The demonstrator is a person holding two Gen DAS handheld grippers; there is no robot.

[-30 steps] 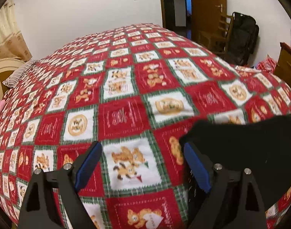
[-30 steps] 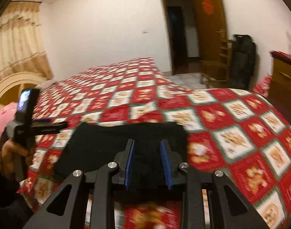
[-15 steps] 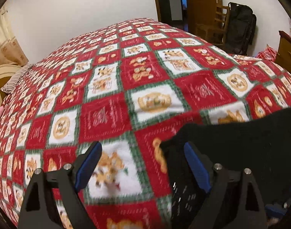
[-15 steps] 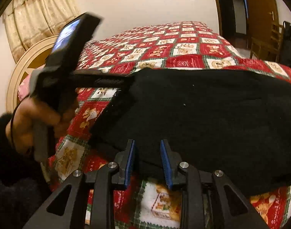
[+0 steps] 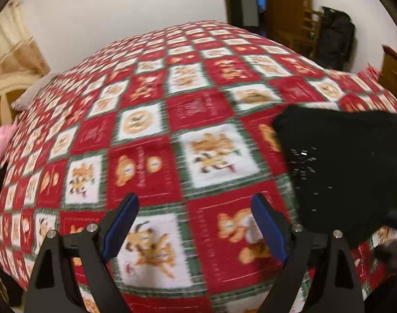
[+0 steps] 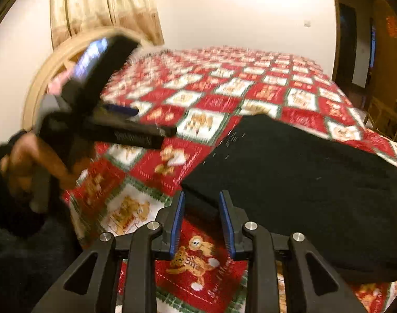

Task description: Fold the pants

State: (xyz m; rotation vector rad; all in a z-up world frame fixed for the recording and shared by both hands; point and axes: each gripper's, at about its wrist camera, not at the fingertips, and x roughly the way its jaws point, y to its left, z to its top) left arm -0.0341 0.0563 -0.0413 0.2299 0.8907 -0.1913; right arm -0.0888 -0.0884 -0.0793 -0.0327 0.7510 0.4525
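A bed (image 5: 172, 83) covered by a red, white and green patchwork quilt (image 6: 250, 91) printed with teddy bears fills both views. The folded black pants (image 6: 302, 182) are laid flat on the quilt; in the right wrist view they are seen just ahead and to the right of the jaws, with their near left corner between the blue pads. The right gripper (image 6: 202, 221) is held with its jaws parted a little, nothing being pinched. In the left wrist view the pants (image 5: 341, 161) are seen to the right of and beyond the jaws. The left gripper (image 5: 195, 227) is held with its jaws spread wide over bare quilt, and it is also seen from the right wrist camera (image 6: 115, 122), gripped by the left hand (image 6: 29, 161).
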